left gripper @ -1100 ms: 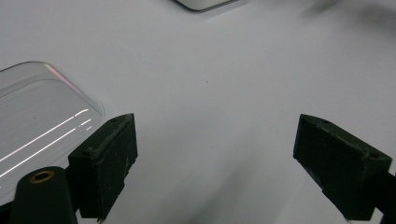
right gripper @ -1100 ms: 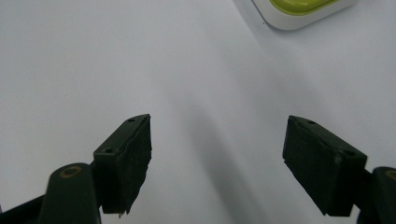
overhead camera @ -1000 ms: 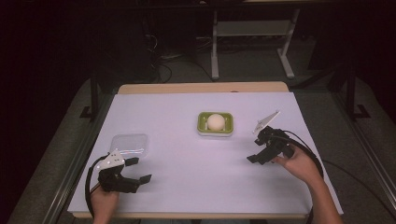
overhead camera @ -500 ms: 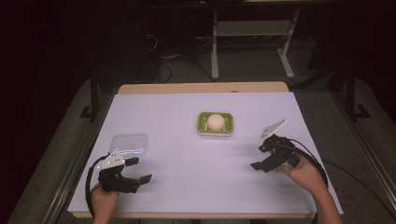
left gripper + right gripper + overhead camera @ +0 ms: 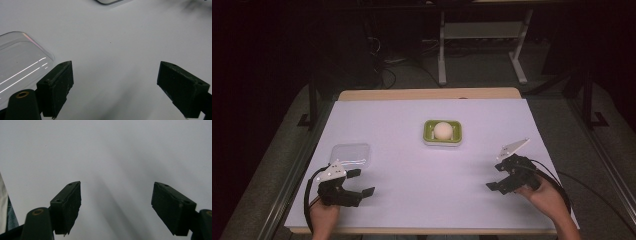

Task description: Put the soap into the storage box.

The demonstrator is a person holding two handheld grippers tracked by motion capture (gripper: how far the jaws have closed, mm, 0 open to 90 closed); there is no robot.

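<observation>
Clear lid (image 5: pixel 351 153): transparent plastic, rounded-rectangle, lying flat on the white table cover (image 5: pixel 412 165) near the front left. Long axis runs roughly left to right across the table in the high view. Glossy, with thin light streaks on its surface in the left gripper view (image 5: pixel 20 70); whether it is a lid or a shallow tray is hard to tell.

Green dish (image 5: pixel 443 133): rectangular, at mid-table, well apart from the lid. Contents: one pale round ball (image 5: pixel 442 130).

Left gripper (image 5: pixel 357 182): just in front of the lid, jaws spread wide, nothing between them.

Right gripper (image 5: pixel 498 176): front right, jaws apart over bare cover, holding nothing.
</observation>
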